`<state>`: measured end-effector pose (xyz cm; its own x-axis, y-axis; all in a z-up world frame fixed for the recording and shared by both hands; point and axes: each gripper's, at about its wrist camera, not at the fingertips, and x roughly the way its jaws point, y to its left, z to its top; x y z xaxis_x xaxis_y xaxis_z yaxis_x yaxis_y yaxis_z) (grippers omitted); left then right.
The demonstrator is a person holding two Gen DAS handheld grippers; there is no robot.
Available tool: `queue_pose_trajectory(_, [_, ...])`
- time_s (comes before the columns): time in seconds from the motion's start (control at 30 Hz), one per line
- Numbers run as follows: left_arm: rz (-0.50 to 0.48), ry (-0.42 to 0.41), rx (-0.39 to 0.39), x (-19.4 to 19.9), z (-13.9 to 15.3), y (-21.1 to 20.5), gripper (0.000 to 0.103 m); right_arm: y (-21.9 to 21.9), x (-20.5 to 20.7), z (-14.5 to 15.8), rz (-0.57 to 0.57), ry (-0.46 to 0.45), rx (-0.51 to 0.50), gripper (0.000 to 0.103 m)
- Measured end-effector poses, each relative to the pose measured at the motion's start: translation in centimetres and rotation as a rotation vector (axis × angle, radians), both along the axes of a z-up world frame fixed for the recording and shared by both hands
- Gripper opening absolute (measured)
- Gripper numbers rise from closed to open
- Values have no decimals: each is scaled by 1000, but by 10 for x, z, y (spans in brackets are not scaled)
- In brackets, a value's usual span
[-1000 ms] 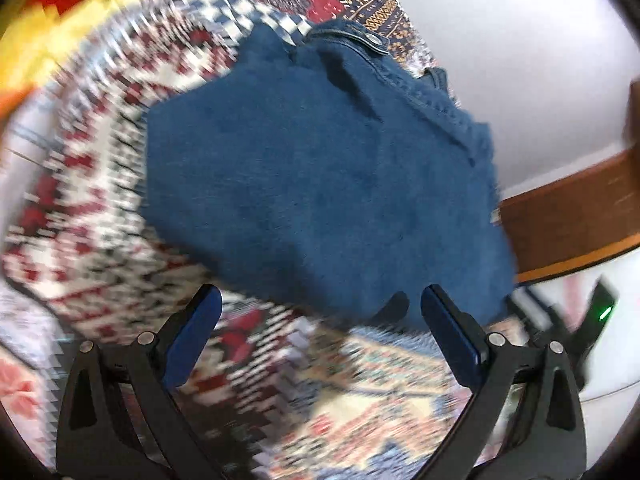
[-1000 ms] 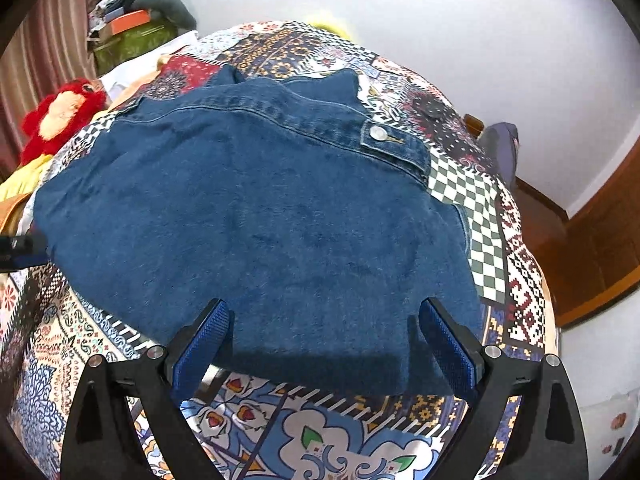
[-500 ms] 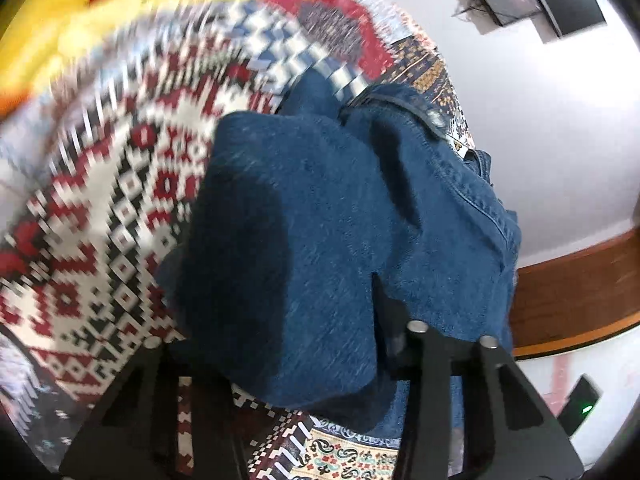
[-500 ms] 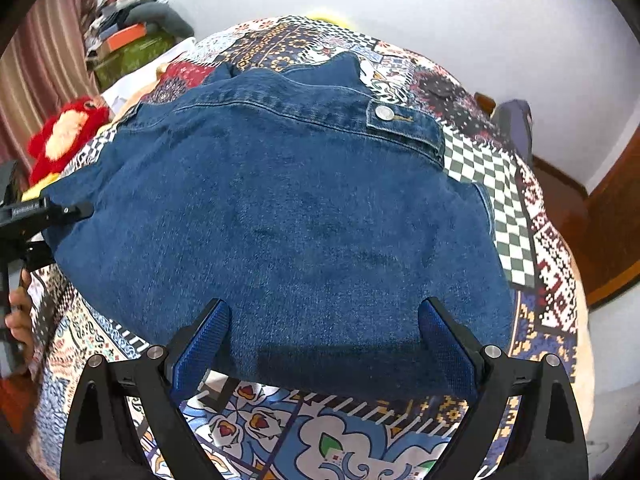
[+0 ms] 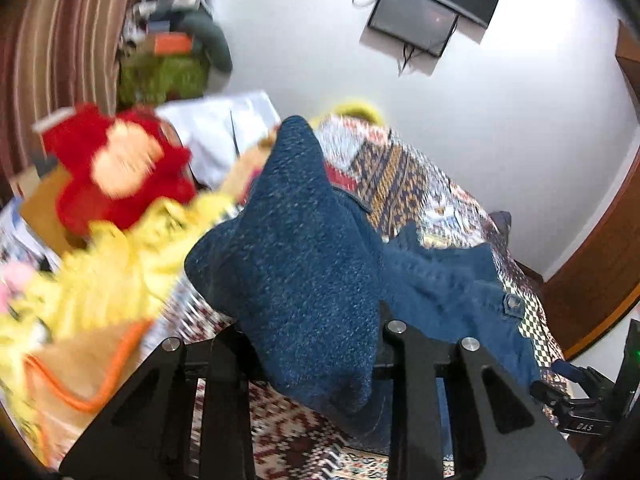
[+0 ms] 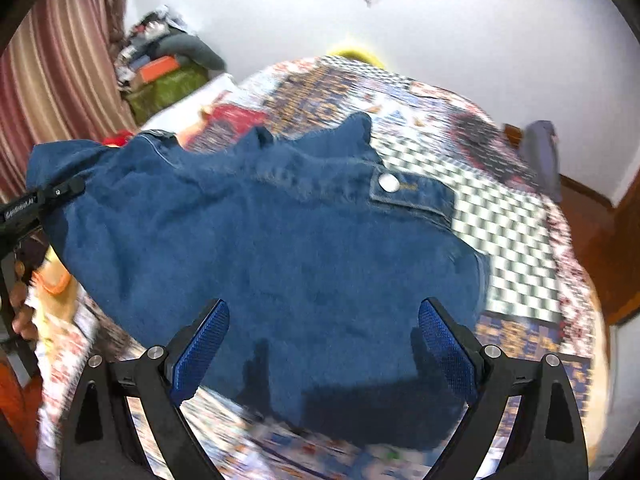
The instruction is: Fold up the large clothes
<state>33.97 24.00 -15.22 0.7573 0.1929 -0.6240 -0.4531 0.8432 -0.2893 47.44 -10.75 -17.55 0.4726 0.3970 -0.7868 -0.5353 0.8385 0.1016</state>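
Note:
A blue denim jacket (image 6: 288, 248) lies on a patterned bedspread (image 6: 516, 232). My left gripper (image 5: 312, 344) is shut on the jacket's left corner (image 5: 296, 248) and holds it lifted off the bed, so the cloth bulges up between the jaws. That gripper also shows at the left edge of the right wrist view (image 6: 44, 200), clamped on the raised corner. My right gripper (image 6: 324, 344) is open, its blue pads (image 6: 200, 344) hovering over the jacket's near edge without touching it.
A red plush toy (image 5: 120, 168) and yellow cloth (image 5: 100, 272) lie at the bed's left side. A cluttered green box (image 6: 168, 84) stands by the striped curtain (image 6: 60, 80). A screen (image 5: 424, 12) hangs on the white wall. Wooden trim (image 5: 592, 272) is on the right.
My left gripper closed on the jacket's left corner and lifted it up, tilting toward the wall. My right gripper stayed open over the near edge and tilted up slightly.

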Motion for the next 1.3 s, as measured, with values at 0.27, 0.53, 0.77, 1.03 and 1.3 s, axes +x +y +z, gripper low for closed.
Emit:
queue_pose_trajectory(0.27, [-24, 21, 194, -10, 24, -13, 29, 103, -26, -53, 198, 118, -81, 95])
queue_pose_trajectory(0.53, [-149, -16, 347, 17, 47, -75, 28, 52, -16, -34, 92, 166, -28, 94])
queue_pose_trajectory(0.77, [-381, -81, 483, 39, 64, -177, 28, -76, -4, 11, -174, 60, -22, 94])
queue_pose_trajectory(1.03, [-704, 74, 545, 49, 3, -290, 28, -169, -32, 42, -334, 6, -36, 94])
queue_pose_trajectory(1.3, [-782, 254, 631, 31, -47, -316, 29, -180, -56, 39, -333, -4, -56, 94])
